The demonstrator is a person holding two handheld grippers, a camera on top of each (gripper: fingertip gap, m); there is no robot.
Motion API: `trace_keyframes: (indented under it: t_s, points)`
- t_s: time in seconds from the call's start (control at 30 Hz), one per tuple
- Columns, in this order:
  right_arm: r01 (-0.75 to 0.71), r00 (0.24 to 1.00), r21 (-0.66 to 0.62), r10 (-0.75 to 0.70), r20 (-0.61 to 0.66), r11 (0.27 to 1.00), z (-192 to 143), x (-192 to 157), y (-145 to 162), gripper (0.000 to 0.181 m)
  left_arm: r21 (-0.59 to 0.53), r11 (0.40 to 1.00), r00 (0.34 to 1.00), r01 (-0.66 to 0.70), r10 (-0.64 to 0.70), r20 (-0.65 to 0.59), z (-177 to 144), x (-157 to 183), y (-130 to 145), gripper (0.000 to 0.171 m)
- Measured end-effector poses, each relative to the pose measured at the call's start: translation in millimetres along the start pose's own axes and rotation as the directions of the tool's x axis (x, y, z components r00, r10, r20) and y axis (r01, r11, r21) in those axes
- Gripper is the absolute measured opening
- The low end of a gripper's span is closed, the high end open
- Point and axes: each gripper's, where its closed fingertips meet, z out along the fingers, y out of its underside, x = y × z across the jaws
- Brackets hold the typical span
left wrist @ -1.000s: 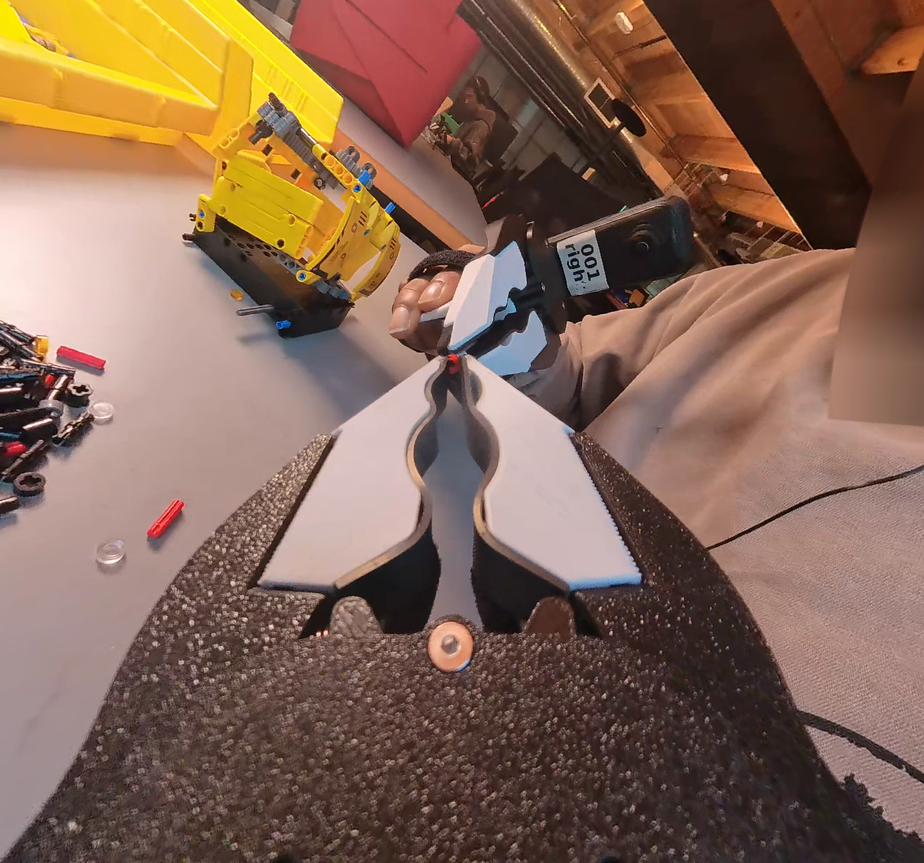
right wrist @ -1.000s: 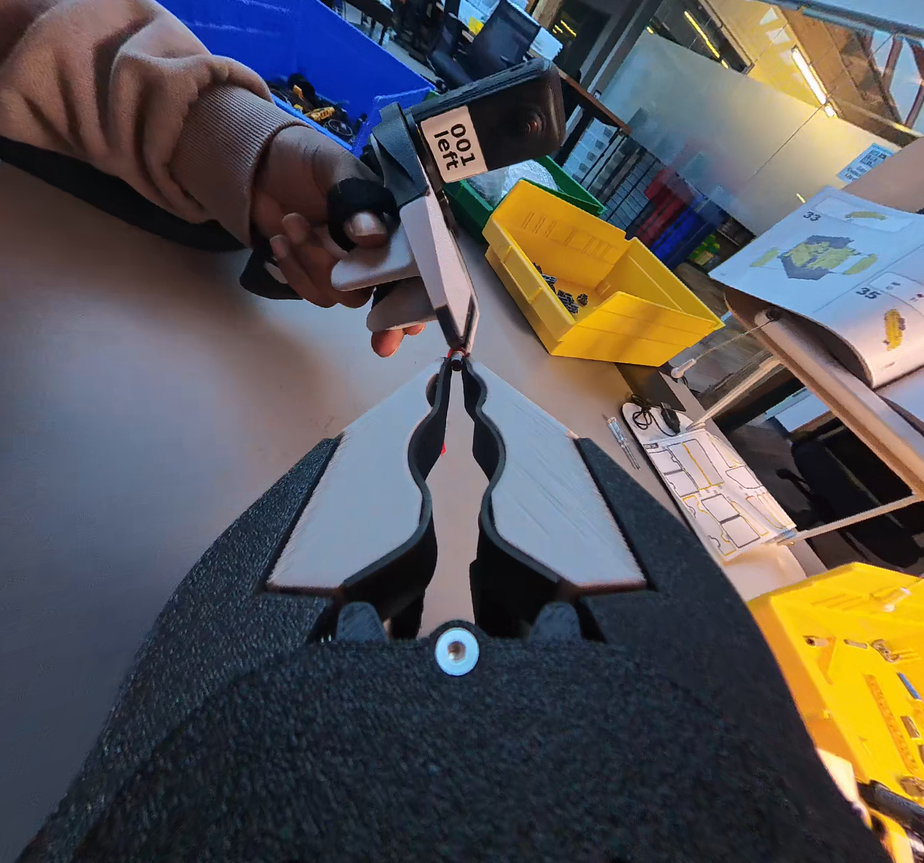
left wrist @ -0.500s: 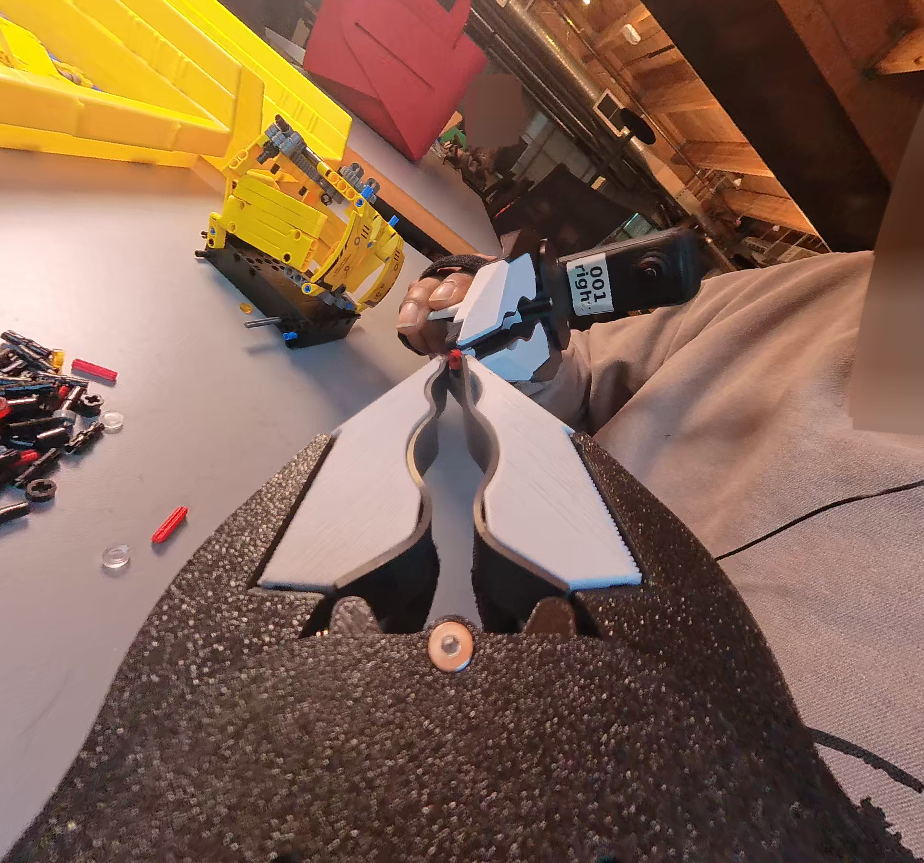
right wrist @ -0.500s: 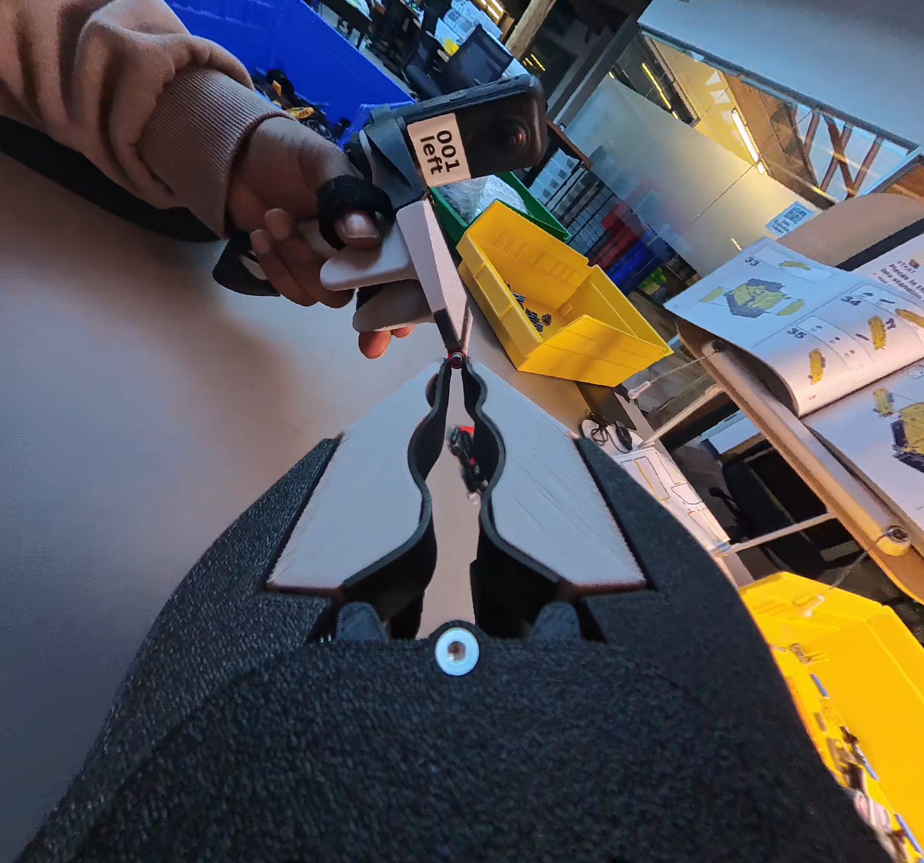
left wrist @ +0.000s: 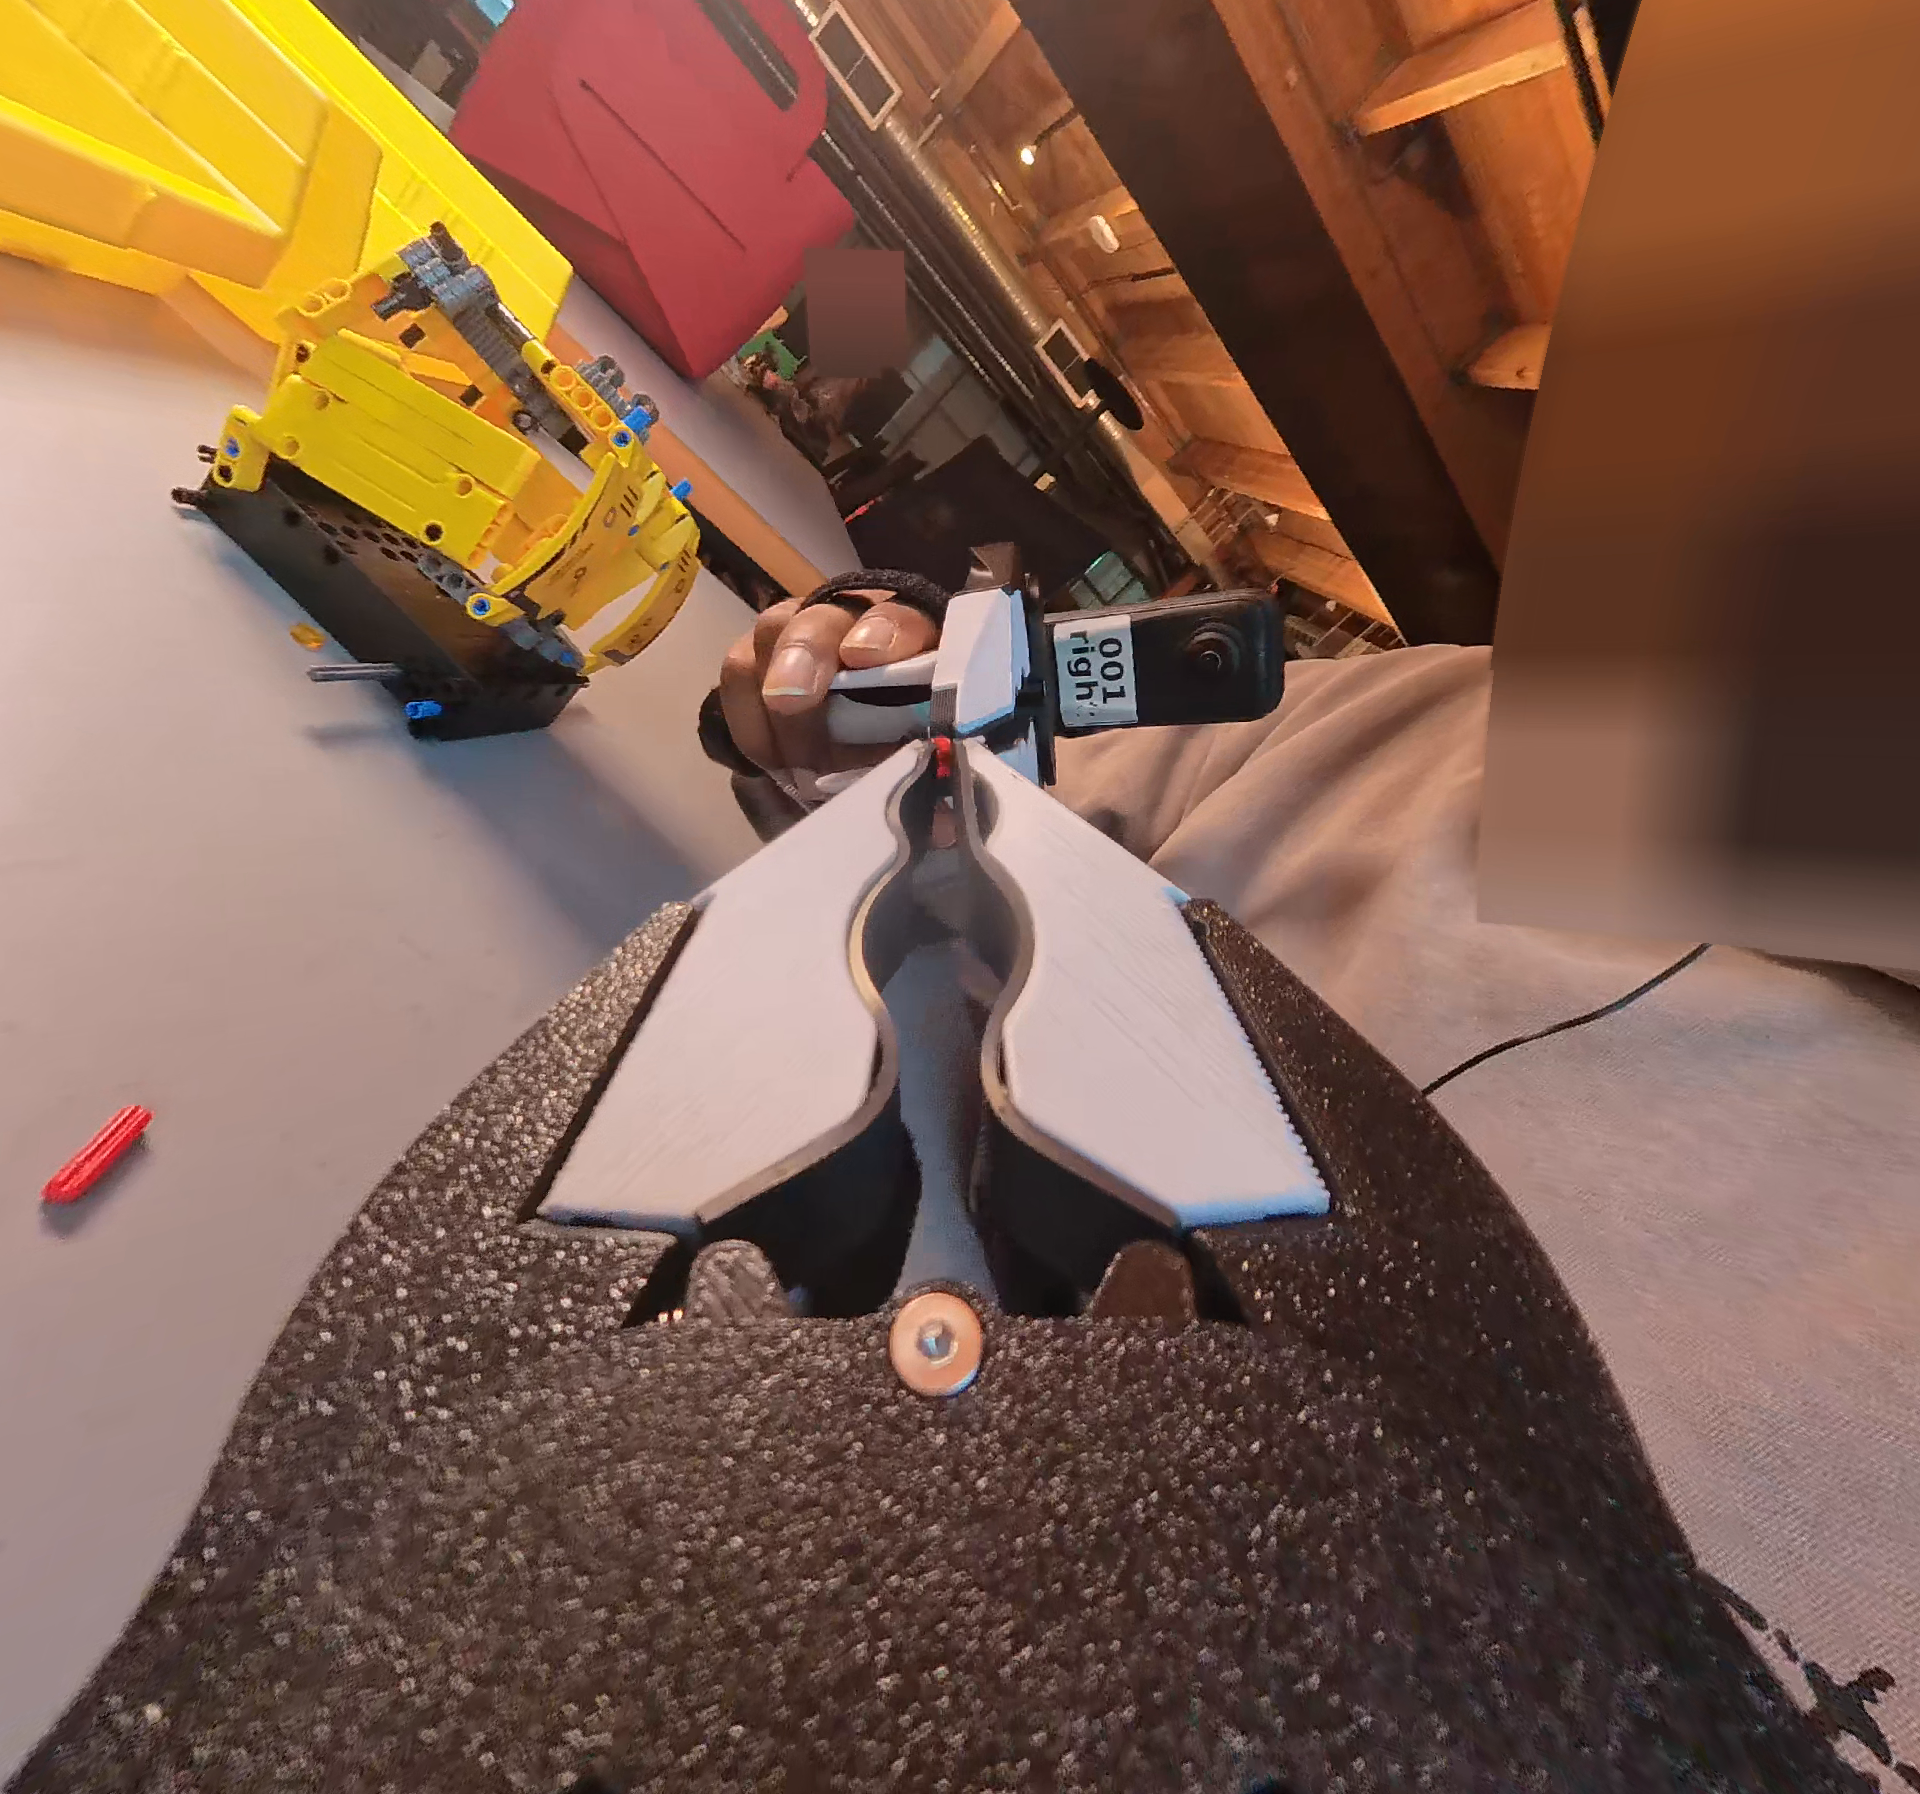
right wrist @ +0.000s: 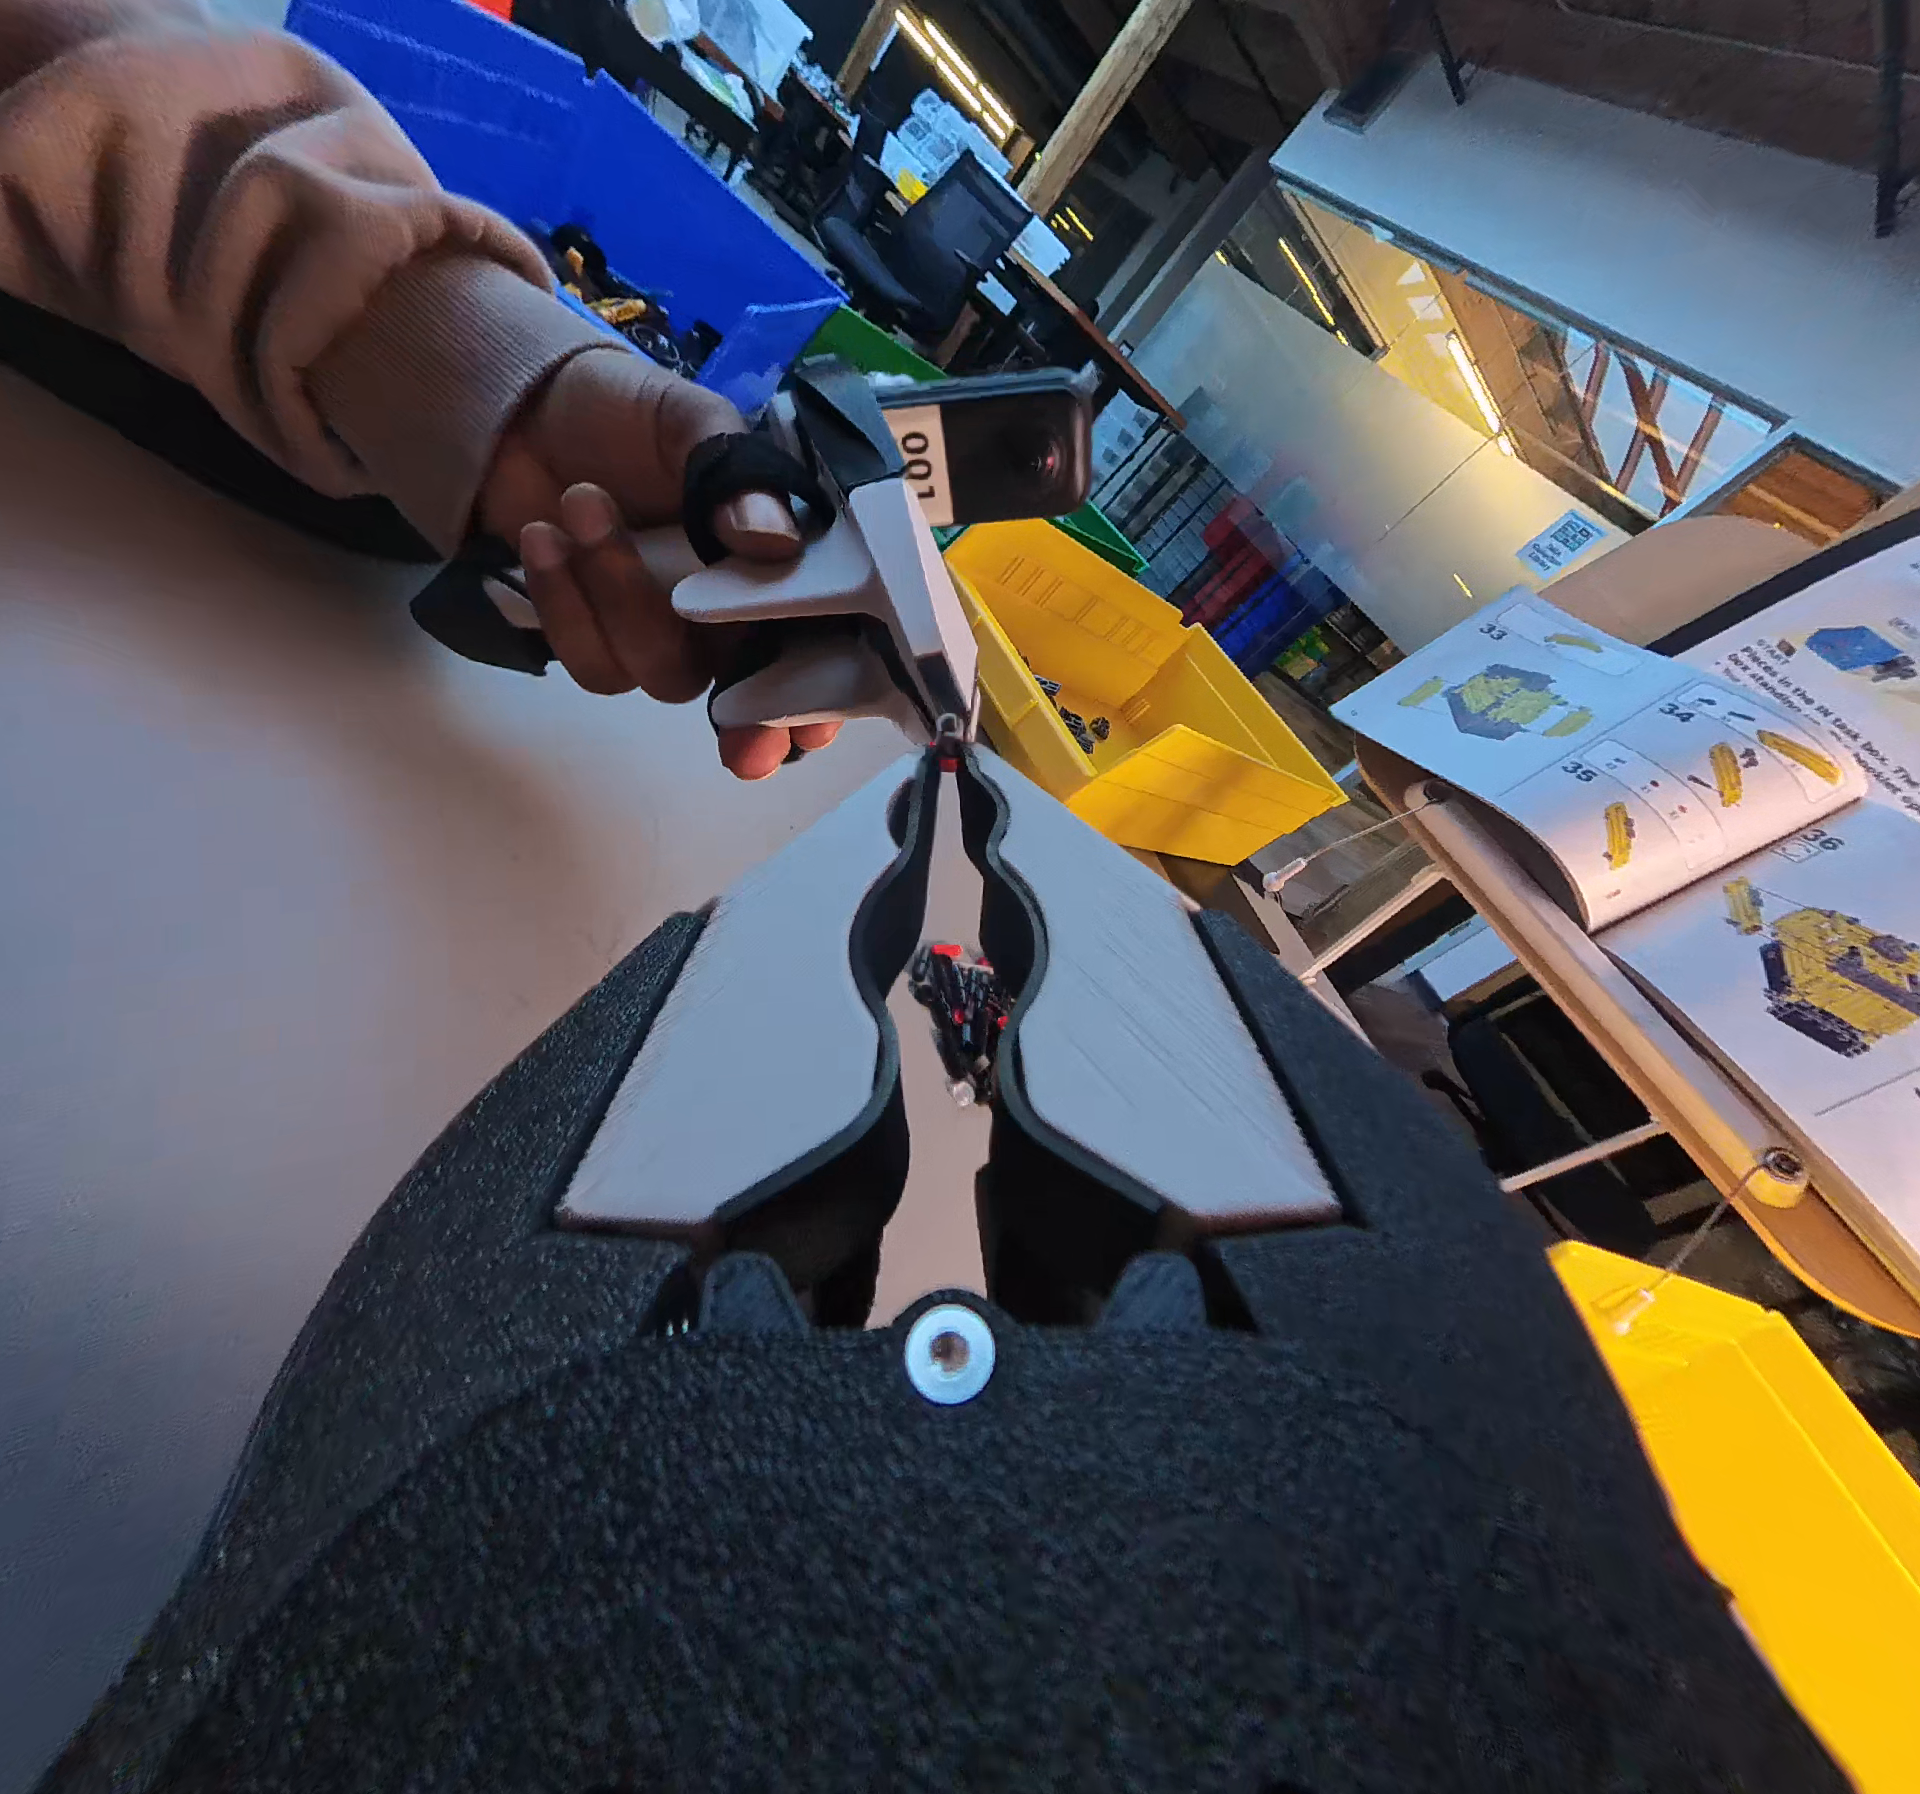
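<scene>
Over the grey table (left wrist: 260,913) my left gripper (left wrist: 943,757) and right gripper (right wrist: 948,757) met tip to tip — both pinched one red pin (left wrist: 942,755) — so I judged that keeping them in line mattered most.

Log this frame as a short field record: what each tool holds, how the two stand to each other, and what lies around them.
left tool: shut on small red piece
right tool: shut on the same small red piece, as far as can be told
relation: tips meet, tools point at each other above the table
model: yellow and black brick model on the table, untouched
loose parts: red pin on the table; pile of small dark parts
bins: yellow bin, blue bin
paper: open instruction booklet
</scene>
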Motion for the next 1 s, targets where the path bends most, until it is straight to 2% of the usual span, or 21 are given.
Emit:
trace_keyframes:
  t_s: [0.17, 0.4, 0.5, 0.67, 0.8, 0.93, 1.0]
  points:
    - [-0.095, 0.995, 0.037, 0.095, 0.010, 0.995, -1.8, 4.3, -3.7, 0.000, 0.042, 0.997, 0.997, 0.061, -0.059, -0.044, 1.8, 0.5, -2.1, 0.000]
    - [-0.109, 0.994, 0.002, 0.109, 0.021, 0.994, -0.5, 3.8, 5.3, 0.000, 0.028, 0.999, 0.999, 0.040, -0.040, 0.022, 1.3, -8.7, 0.2, 0.000]
    - [-0.083, 0.996, -0.035, 0.084, 0.026, 0.996, 1.6, 0.7, 12.3, 0.000, 0.002, 1.000, 0.999, 0.026, -0.026, 0.028, 2.2, -7.9, 3.1, 0.011]
    - [-0.044, 0.998, -0.088, 0.047, 0.038, 0.995, 5.0, -4.7, 21.8, 0.000, -0.052, 0.999, 0.993, -0.016, 0.022, 0.113, 3.3, -18.2, 11.1, 0.011]
    - [-0.059, 0.997, -0.080, 0.063, 0.044, 0.995, 5.3, -5.6, 21.5, 0.000, -0.071, 0.997, 0.993, -0.033, 0.041, 0.110, 2.8, -17.1, 12.0, 0.011]
    - [-0.125, 0.991, -0.030, 0.127, 0.051, 0.992, 2.8, -1.9, 14.4, 0.000, -0.043, 0.996, 0.991, -0.074, 0.078, 0.105, -0.8, -15.4, 5.2, 0.010]
    - [-0.180, 0.981, -0.007, 0.180, 0.071, 0.984, 1.1, -1.3, 12.1, 0.002, -0.068, 0.985, 0.976, -0.158, 0.166, 0.141, -2.8, -16.6, 4.3, 0.010]
